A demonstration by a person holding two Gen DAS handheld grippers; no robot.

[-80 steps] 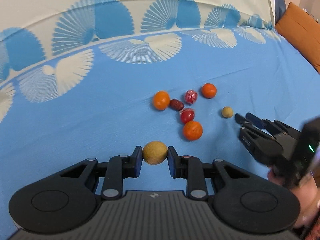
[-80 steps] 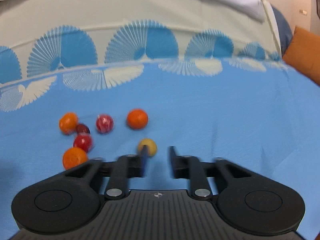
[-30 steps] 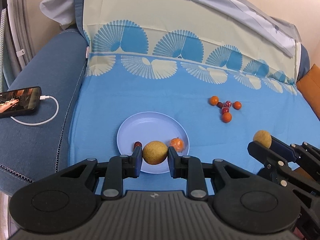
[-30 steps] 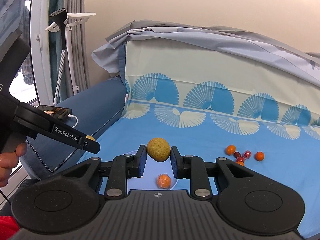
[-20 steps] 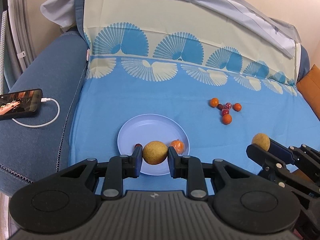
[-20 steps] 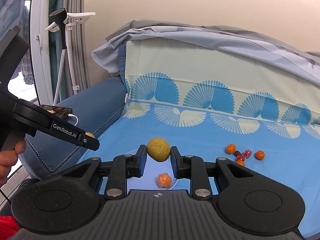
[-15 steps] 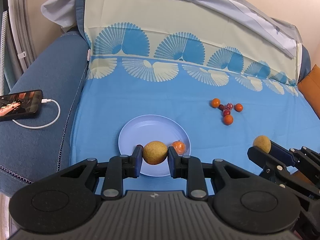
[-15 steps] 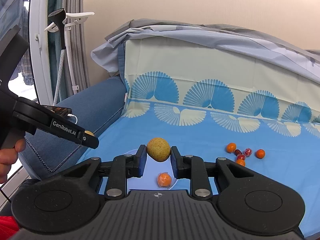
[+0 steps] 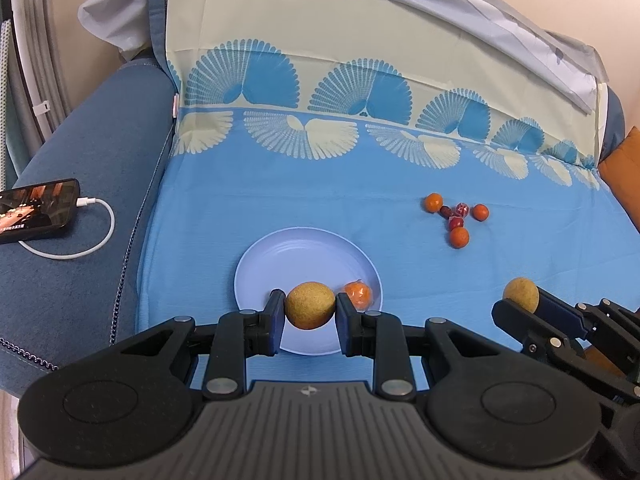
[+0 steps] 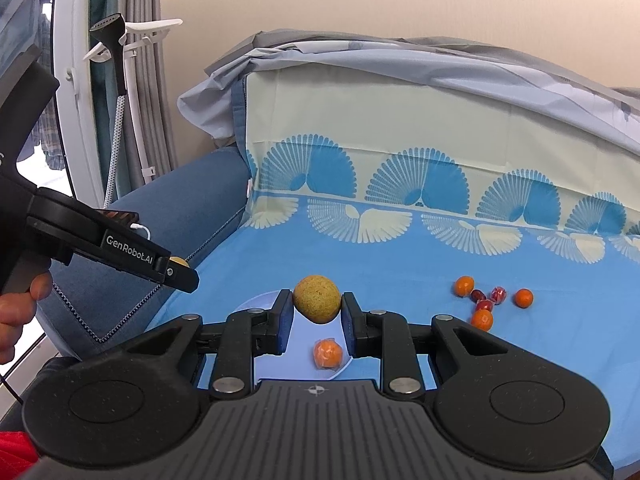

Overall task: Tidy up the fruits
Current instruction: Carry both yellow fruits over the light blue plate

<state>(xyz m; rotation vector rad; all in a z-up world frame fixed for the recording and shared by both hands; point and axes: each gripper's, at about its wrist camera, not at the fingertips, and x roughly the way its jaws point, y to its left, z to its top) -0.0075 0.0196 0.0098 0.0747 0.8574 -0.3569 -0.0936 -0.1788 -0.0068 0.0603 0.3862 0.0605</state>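
Note:
My left gripper (image 9: 309, 312) is shut on a yellow-brown round fruit (image 9: 310, 305), held above the near part of a pale blue plate (image 9: 296, 258). A wrapped orange (image 9: 358, 292) lies on the plate's right side. My right gripper (image 10: 316, 310) is shut on a second yellow-brown fruit (image 10: 317, 298), held above the plate (image 10: 260, 302) and the wrapped orange (image 10: 327, 354). The right gripper with its fruit (image 9: 520, 295) shows at right in the left wrist view. Several small oranges and red fruits (image 9: 456, 218) lie in a cluster on the blue cloth, also in the right wrist view (image 10: 486, 304).
A phone (image 9: 36, 208) with a white cable lies on the blue sofa arm at left. An orange cushion (image 9: 624, 168) sits at the far right. The patterned cloth runs up the sofa back. A garment steamer stand (image 10: 120, 56) stands left by the curtain.
Both grippers, each holding its fruit, came from the fruit cluster to the plate. Over the last second both views have shifted only slightly, with the plate drifting a little nearer.

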